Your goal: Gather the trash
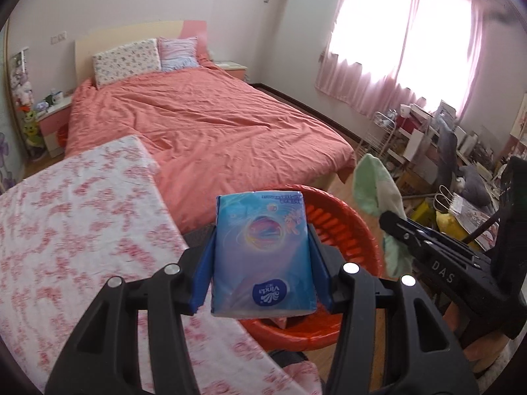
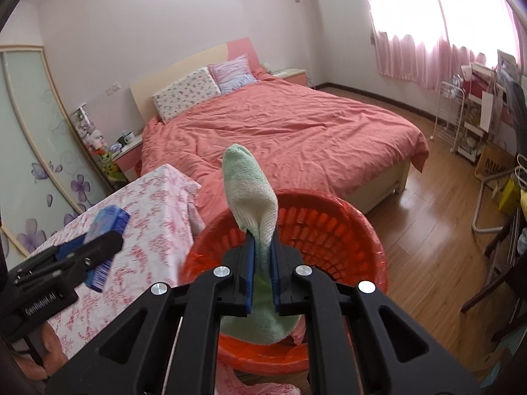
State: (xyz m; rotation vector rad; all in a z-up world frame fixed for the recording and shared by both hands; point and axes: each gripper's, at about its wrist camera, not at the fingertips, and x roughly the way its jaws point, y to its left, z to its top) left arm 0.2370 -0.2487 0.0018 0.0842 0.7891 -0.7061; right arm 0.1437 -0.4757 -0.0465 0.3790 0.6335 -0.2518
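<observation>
Basket [image 2: 346, 230] mouth open; table [image 2: 148, 230] flanks it

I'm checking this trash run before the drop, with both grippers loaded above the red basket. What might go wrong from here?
1. The green sock sticks up well past the right gripper and also hangs below it; on release it may drape over the red basket rim rather than fall in.
2. The tissue pack in the left gripper sits near the basket's edge beside the floral-covered table; released there, it might miss.
3. The grippers are close together and may bump.
</observation>
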